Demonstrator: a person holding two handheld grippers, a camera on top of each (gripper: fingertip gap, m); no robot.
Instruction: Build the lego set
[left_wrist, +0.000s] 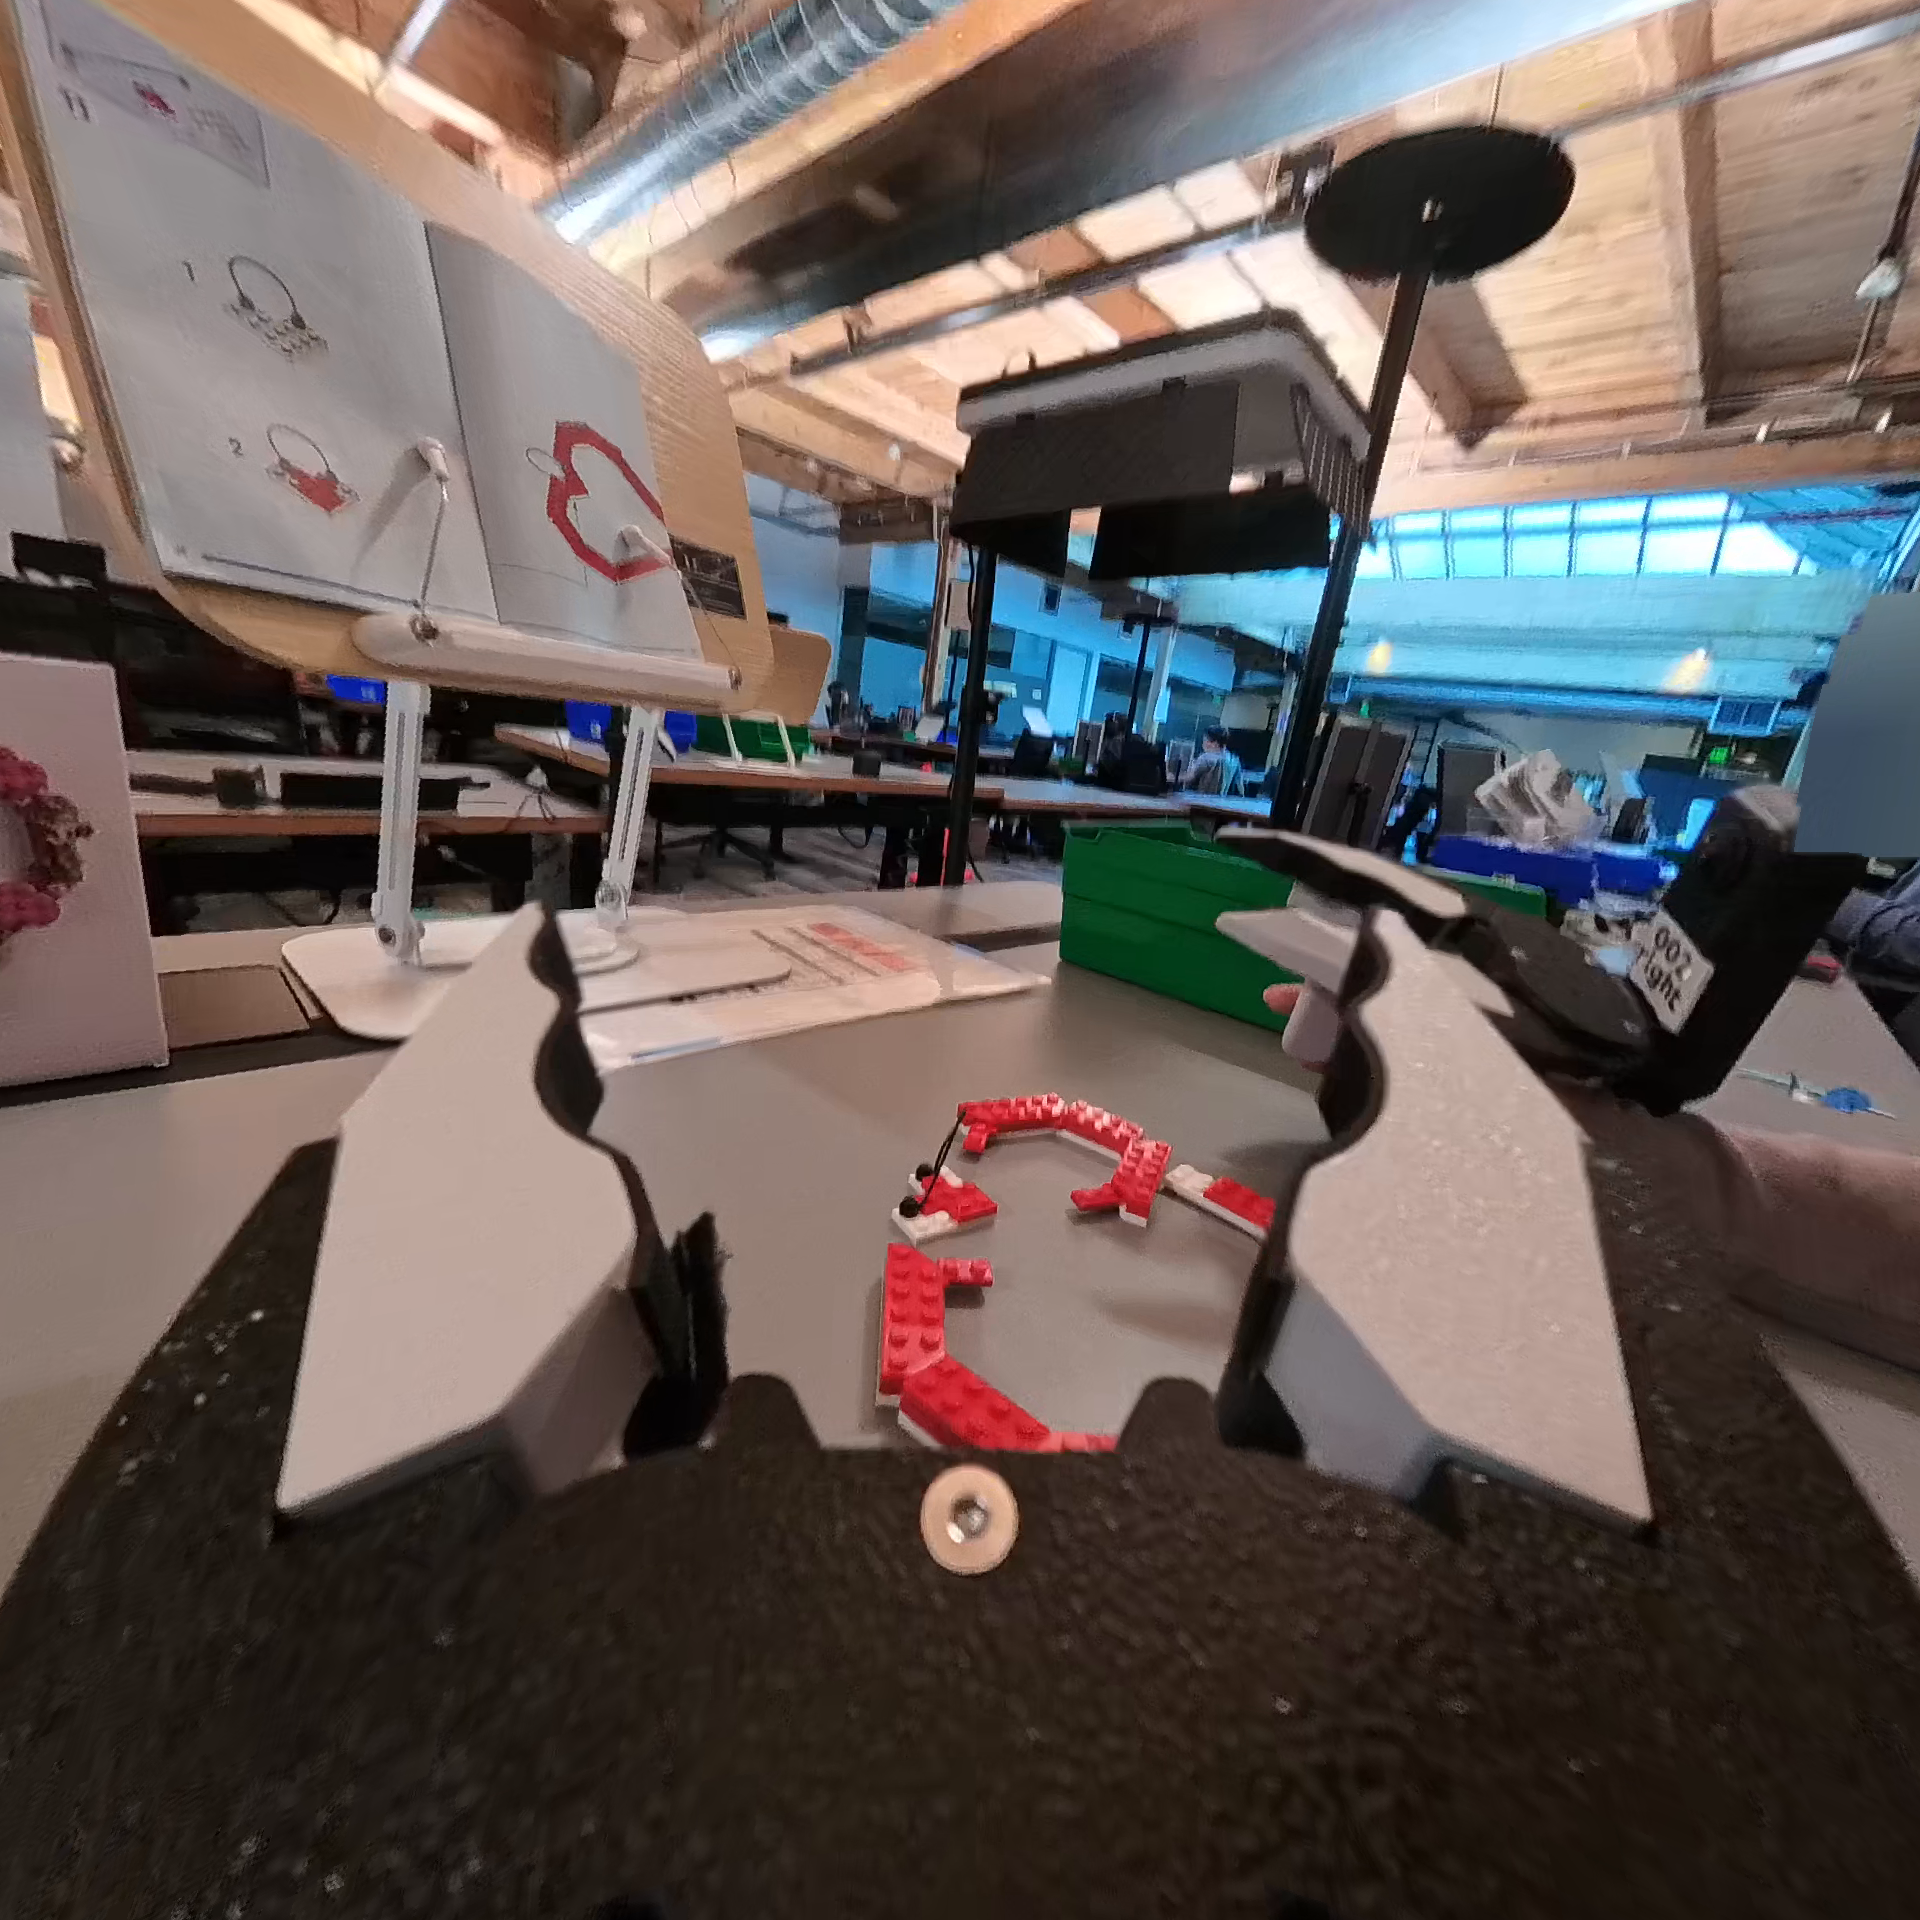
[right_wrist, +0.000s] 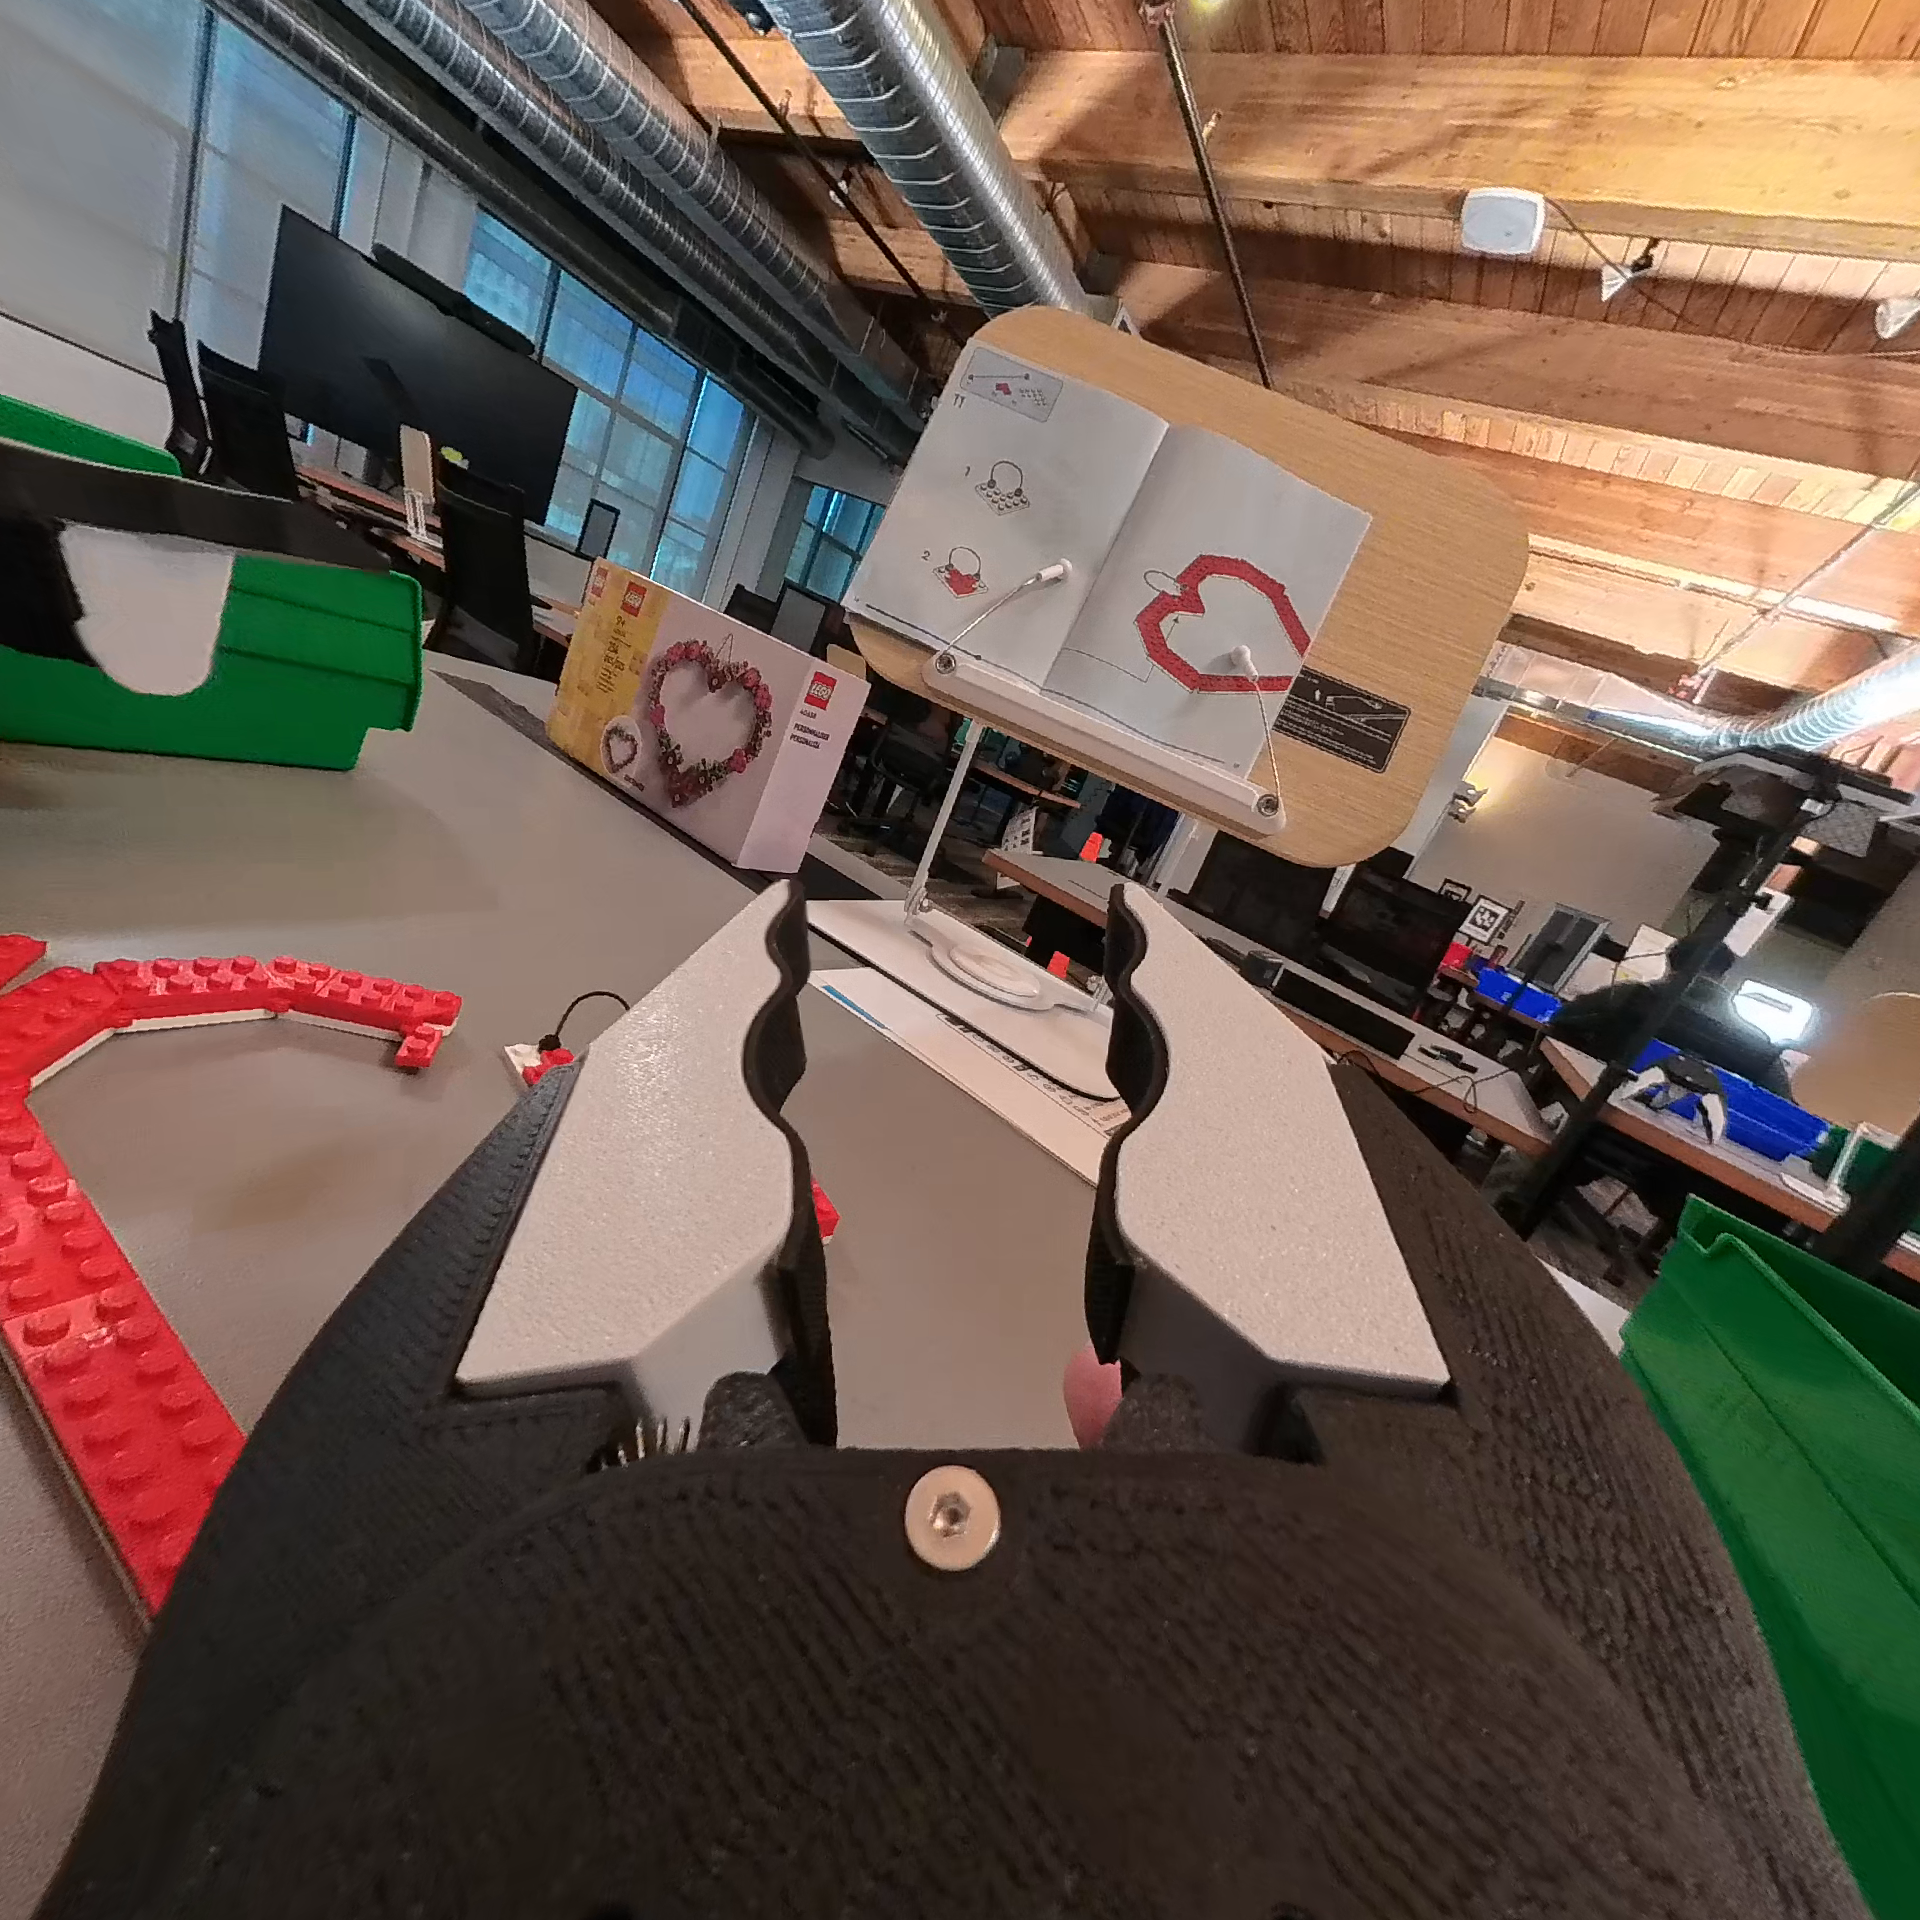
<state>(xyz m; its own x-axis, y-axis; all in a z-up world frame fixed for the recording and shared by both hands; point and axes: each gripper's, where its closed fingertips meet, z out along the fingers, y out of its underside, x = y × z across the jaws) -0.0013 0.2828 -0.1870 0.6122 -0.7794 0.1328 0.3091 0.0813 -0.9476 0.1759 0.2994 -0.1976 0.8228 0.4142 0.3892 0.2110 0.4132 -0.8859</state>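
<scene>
Red and white lego plate sections lie flat on the grey table: a curved arc, a long angled strip, and a small red and white piece with a black cord loop. My left gripper is open and empty, held above them. The right gripper shows at the right of the left wrist view. In the right wrist view the red sections lie to the left and the small cord piece sits beside my left finger. My right gripper is open and empty.
An open instruction booklet rests on a wooden stand. The set's box stands behind. Green bins sit at the table's far side and at the right. A paper sheet lies by the stand base. The curved arc sits 11 cm or so from the ends of my right fingers.
</scene>
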